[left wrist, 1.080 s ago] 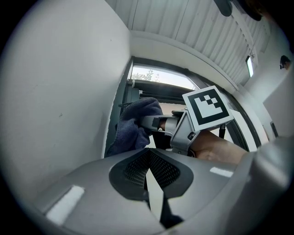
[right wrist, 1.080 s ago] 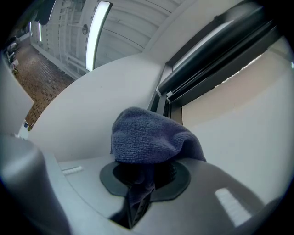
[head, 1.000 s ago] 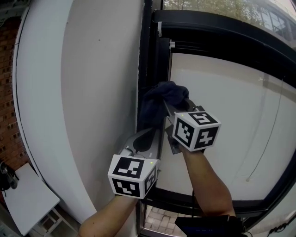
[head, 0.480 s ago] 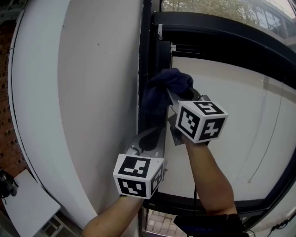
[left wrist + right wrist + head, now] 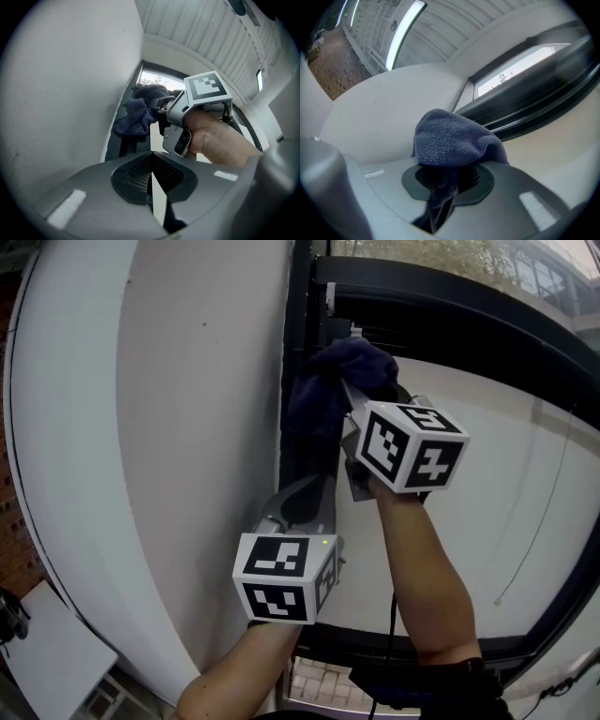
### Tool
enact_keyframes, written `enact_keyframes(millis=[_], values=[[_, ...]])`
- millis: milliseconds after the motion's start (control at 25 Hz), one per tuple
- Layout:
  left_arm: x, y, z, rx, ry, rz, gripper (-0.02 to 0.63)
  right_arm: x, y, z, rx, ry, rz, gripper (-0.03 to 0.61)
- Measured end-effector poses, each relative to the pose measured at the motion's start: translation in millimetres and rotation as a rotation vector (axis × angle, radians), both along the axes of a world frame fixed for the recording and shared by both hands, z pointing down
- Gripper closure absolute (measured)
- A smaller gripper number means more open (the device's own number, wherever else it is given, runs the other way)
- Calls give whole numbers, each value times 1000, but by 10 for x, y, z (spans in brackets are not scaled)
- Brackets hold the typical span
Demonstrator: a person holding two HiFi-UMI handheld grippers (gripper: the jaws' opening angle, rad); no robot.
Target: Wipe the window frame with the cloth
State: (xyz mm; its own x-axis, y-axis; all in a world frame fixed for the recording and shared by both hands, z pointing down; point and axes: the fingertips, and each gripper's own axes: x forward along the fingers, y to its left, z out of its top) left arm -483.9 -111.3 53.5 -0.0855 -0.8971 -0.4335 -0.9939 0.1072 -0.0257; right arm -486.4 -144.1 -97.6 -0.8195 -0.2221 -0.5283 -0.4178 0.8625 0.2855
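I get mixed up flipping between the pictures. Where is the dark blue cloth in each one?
Head view: cloth upper middle, against the window frame, just above the marker cube.
Left gripper view: cloth upper middle, left of the marker cube.
Right gripper view: cloth in the centre, clamped in the right gripper.
Shared landmark: the dark window frame, behind the cloth in all three.

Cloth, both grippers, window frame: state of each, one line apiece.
cloth: bunched, clamped in the right gripper, pressed on the frame.
right gripper: shut on the cloth.
left gripper: shut, holding nothing.
window frame: dark upright post, cloth against it.
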Motion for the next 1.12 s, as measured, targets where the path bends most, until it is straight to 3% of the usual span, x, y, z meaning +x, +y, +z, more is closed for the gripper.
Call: enact_keyframes(millis=[800, 1120], values=[[-105, 45, -757, 98, 0, 10, 620, -5, -12, -480, -44, 11, 6, 525], [117, 181, -517, 100, -85, -6, 620, 234, 166, -197, -23, -67, -59, 523]])
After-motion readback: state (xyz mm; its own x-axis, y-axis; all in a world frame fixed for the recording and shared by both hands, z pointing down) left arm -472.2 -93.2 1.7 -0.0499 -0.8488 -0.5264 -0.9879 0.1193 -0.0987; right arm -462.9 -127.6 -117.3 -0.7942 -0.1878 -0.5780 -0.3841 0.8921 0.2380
